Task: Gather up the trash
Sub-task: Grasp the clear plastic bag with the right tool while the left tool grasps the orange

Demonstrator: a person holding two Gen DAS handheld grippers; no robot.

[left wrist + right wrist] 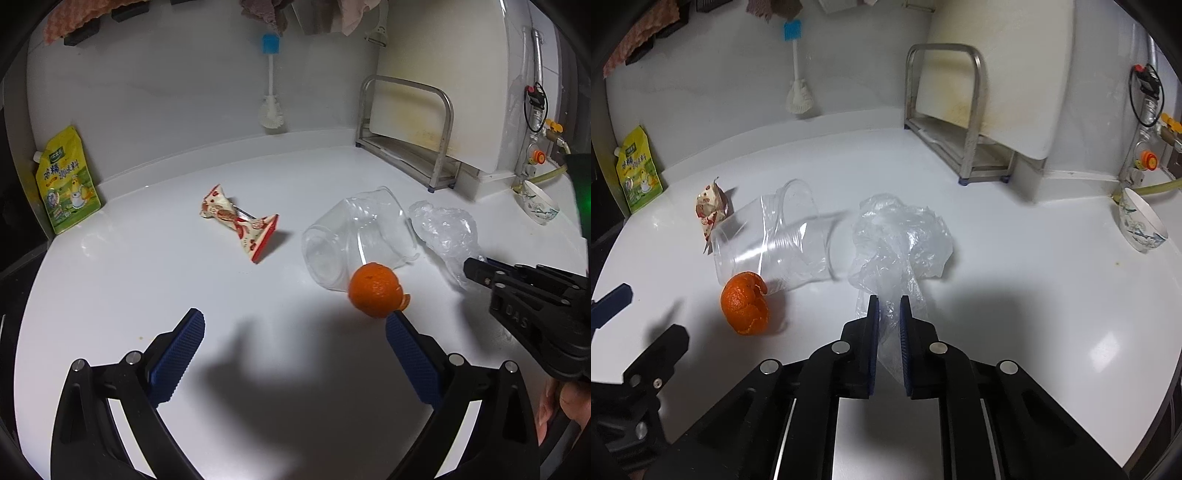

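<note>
A crumpled clear plastic bag (901,236) lies on the white counter (1015,295); my right gripper (889,306) is shut on its near end. The bag also shows in the left wrist view (445,234), with the right gripper (476,269) at its edge. A clear plastic cup (775,240) lies on its side beside an orange peel (744,308). A red-and-cream snack wrapper (240,225) lies farther left. My left gripper (295,332) is open and empty, its right finger just under the orange peel (375,290) and near the cup (354,240).
A yellow-green pouch (68,182) leans at the far left wall. A bottle brush (271,85) hangs on the back wall. A metal rack with a cutting board (410,136) stands at the back right. A patterned bowl (1141,221) sits at the right edge.
</note>
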